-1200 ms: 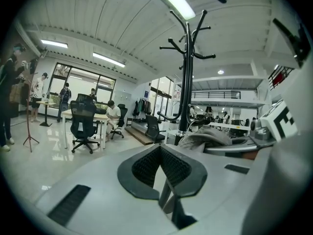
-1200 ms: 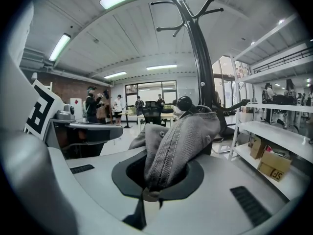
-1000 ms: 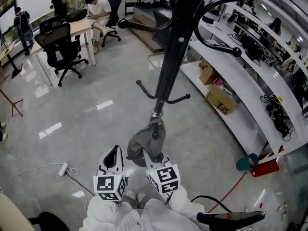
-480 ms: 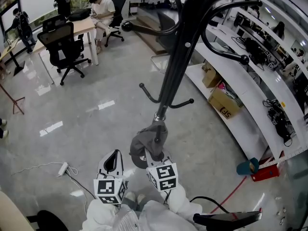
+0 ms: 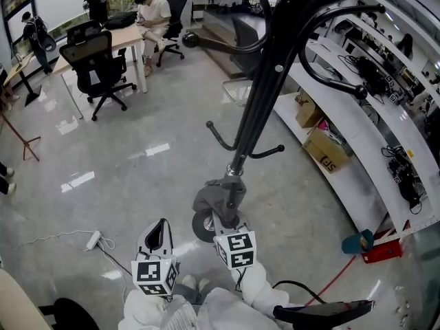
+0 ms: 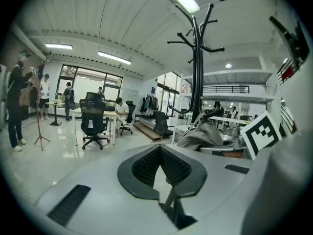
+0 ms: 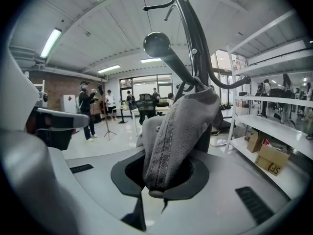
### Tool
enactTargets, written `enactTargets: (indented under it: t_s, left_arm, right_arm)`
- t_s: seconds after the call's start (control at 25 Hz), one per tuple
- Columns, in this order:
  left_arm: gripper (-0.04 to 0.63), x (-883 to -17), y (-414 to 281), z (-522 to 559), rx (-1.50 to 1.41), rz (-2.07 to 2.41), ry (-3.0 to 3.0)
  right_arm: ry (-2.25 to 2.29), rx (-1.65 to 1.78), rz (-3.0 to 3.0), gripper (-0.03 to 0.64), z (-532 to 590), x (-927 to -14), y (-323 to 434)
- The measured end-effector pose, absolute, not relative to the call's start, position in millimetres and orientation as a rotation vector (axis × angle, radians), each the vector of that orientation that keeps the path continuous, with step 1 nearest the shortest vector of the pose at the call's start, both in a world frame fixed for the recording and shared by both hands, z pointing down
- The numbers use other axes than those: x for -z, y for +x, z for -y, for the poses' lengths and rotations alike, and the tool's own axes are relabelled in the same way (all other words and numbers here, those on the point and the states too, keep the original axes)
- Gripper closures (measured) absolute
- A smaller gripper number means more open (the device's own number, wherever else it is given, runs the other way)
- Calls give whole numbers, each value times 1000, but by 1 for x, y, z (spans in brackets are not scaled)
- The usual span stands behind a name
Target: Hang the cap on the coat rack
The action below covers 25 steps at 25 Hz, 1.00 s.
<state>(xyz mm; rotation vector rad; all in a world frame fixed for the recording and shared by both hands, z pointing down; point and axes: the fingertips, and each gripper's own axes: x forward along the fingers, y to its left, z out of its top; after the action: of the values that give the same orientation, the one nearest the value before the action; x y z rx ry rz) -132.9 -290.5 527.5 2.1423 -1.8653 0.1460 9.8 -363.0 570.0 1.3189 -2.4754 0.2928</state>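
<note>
Grey denim cap (image 7: 178, 131) reaches the black metal coat rack (image 7: 195, 58)
Pinched at its lower end by the right gripper (image 7: 157, 180), its long axis runs upward to the rack.

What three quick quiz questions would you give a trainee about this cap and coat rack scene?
1. True or false: the cap is held by the left gripper.
2. In the right gripper view, the ball tip of the nearest hook on the coat rack shows: A above the cap, B below the cap, C nowhere in view.
3. What is between the left gripper's jaws?
Key: 1 false: the right gripper pinches the cap, though its jaws have just been opening slightly. 2 A. 3 nothing.
</note>
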Motion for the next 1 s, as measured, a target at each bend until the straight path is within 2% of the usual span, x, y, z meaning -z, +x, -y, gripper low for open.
enactTargets:
  t_s: [0.12,0.2,0.56,1.0]
  left_arm:
    - [595,-529,-137,288,-152,1878,2129]
    - [595,-531,-140,287,-154,1881,2122]
    - [595,-535,-142,283,-158,1871,2117]
    - [595,-531,-134,279,-129,1837,2158]
  right_arm:
    - [1331,-288,2462,549,367,-574,12]
    - [1334,-277,2460,497,369,-577,11]
    - [1330,-267,2439,382,371,-582,5]
    - [1379,-274,2430,327,359,-578,14]
